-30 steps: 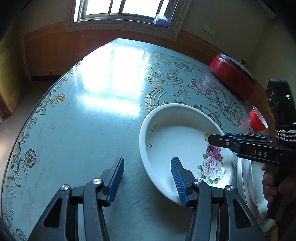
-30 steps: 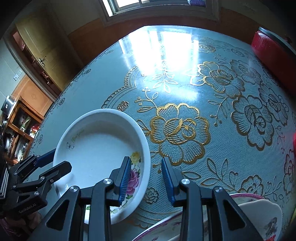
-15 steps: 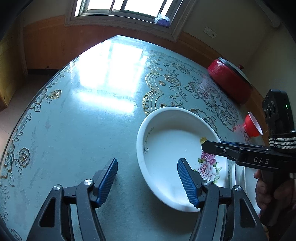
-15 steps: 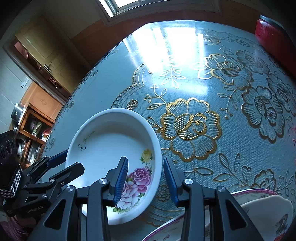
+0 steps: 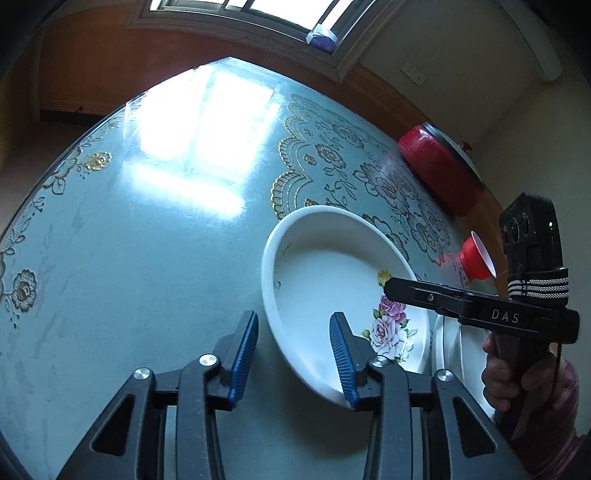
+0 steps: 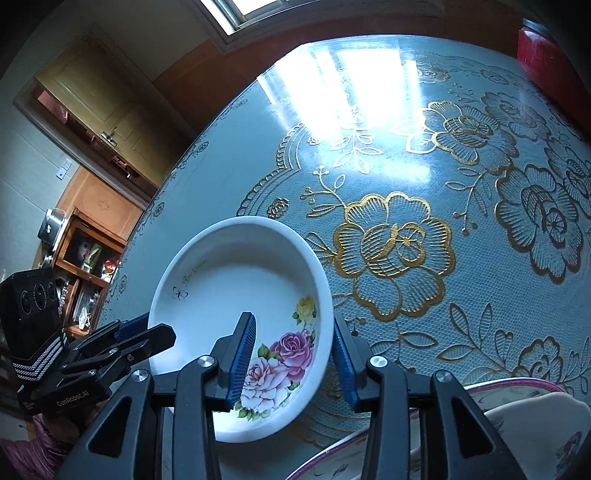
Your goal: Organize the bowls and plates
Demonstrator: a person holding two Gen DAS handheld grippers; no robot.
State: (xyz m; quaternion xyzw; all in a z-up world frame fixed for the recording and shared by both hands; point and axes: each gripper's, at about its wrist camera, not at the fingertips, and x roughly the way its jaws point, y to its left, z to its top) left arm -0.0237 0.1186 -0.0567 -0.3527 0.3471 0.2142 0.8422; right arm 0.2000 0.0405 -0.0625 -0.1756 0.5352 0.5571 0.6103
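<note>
Two grippers are set astride opposite rims of the bowl point(image 6: 236, 306): the left gripper point(image 5: 293, 354), closing, and the right gripper point(image 6: 293, 354), parted, neither seen pressing.

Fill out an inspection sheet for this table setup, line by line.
Surface: table under a glossy blue-green cloth with gold flowers, window glare on it.
Job's things: white rose-print bowl on the table; more dishes at the near edge, partly hidden.
Clutter: red pot with lid near the wall; red cup lying on its side.
Grippers: left gripper straddles the bowl's near rim, jaws closing, pads not yet pressing; right gripper straddles the rim by the roses, with a gap at the inner pad.
Cables: thin cord by the right handle.
Surroundings: window, wooden door, shelf cabinet.
</note>
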